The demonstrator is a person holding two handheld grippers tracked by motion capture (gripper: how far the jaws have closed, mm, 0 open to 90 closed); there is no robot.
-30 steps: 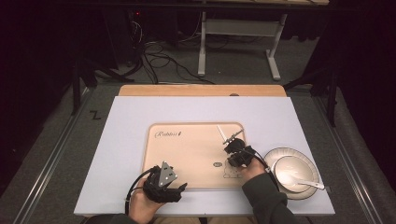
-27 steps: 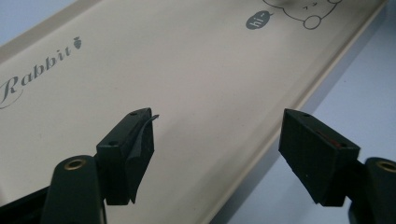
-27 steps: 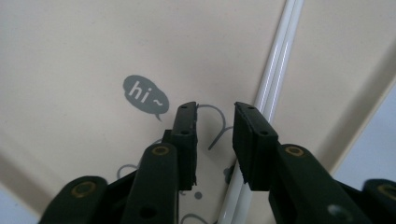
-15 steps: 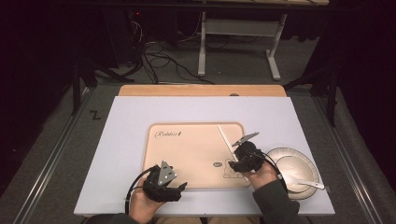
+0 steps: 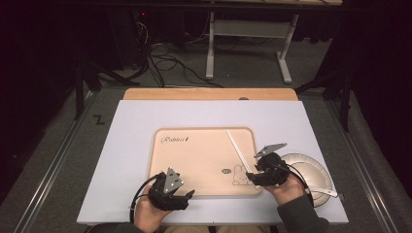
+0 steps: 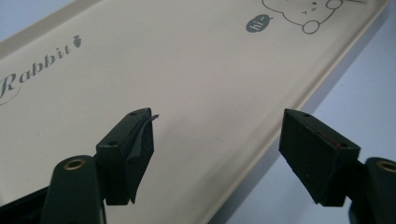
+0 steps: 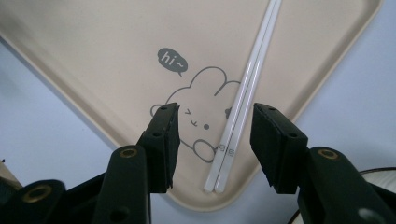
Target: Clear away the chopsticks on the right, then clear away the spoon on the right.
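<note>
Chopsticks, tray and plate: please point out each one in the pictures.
chopsticks (image 7: pixel 243 105): right gripper view, middle of the white pair.
tray (image 5: pixel 194 162): high view, bare beige floor.
plate (image 5: pixel 318 174): high view, right part of the white rim.

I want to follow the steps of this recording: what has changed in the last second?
The right gripper drew back toward the person and right, off the chopsticks, which now lie free on the tray, its fingers open. The left gripper, plate and spoon stayed put.
</note>
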